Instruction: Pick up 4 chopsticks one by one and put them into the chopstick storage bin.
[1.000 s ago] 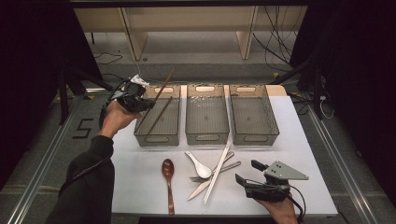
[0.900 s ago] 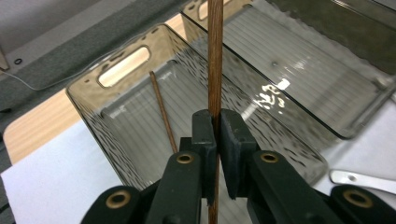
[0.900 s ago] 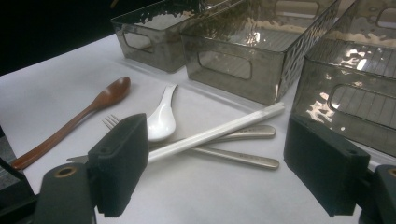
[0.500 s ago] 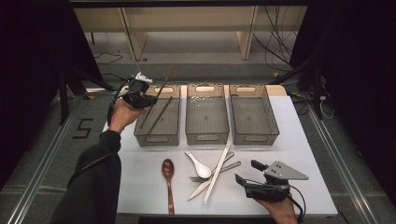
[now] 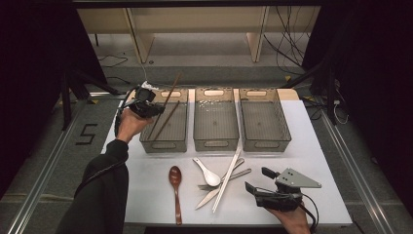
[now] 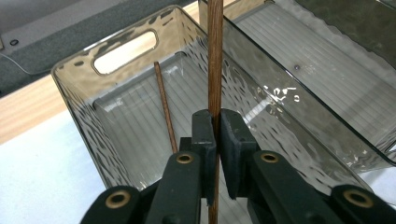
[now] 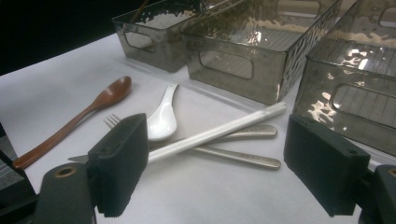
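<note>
My left gripper (image 5: 157,111) is over the left grey bin (image 5: 163,145), shut on a brown wooden chopstick (image 5: 173,87) that slants up past the bin's far rim. In the left gripper view the pads (image 6: 204,135) pinch that chopstick (image 6: 215,70) upright, and a second brown chopstick (image 6: 166,107) leans inside the bin (image 6: 74,79). My right gripper (image 5: 256,179) rests at the table's near right, jaws wide open and bare. Ahead of it (image 7: 222,163) lie a white chopstick pair (image 7: 219,133), a white spoon (image 7: 161,119), a fork, a knife and a wooden spoon (image 7: 93,105).
Two more grey bins, middle (image 5: 215,142) and right (image 5: 265,144), stand beside the left one. The cutlery heap (image 5: 219,180) and wooden spoon (image 5: 175,187) lie on the white mat (image 5: 311,151) in front of them. Shelving and cables sit behind the table.
My left gripper has sunk a little toward the left bin with the chopstick still in its jaws. The right gripper and the cutlery have stayed where they were.
</note>
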`<state>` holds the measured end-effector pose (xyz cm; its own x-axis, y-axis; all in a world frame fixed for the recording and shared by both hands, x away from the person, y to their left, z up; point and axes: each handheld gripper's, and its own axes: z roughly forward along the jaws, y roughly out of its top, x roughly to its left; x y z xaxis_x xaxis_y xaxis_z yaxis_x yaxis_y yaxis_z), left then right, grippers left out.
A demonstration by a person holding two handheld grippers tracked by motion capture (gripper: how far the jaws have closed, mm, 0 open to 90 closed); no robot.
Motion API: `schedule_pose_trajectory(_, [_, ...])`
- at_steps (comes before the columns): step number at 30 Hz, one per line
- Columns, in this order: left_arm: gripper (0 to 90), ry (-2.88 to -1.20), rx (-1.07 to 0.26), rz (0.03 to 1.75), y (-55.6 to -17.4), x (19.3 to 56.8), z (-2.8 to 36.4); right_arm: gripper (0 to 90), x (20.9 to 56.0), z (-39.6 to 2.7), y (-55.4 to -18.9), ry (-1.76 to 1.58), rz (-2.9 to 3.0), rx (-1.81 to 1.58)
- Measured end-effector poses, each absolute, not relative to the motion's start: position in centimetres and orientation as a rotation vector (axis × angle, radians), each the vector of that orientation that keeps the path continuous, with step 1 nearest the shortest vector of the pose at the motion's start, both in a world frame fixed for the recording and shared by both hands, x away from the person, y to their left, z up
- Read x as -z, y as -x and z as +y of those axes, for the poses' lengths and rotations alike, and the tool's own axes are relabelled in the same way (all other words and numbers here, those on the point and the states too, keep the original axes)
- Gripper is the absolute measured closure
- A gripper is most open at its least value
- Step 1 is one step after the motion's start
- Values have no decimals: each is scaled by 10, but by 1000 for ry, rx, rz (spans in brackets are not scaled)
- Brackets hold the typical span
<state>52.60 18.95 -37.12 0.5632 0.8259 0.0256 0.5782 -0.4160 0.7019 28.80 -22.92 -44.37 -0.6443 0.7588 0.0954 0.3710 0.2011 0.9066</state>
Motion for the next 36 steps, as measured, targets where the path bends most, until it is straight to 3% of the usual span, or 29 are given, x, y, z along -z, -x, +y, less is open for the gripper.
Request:
schedule_pose_trajectory(31, [827, -2143, -393, 1255, -531, 407, 194, 229, 444, -229, -288, -1057, 2111, -1427])
schedule_pose_trajectory(36, [680, -2105, -377, 1317, -530, 405, 195, 229, 444, -229, -288, -1058, 2109, -1429])
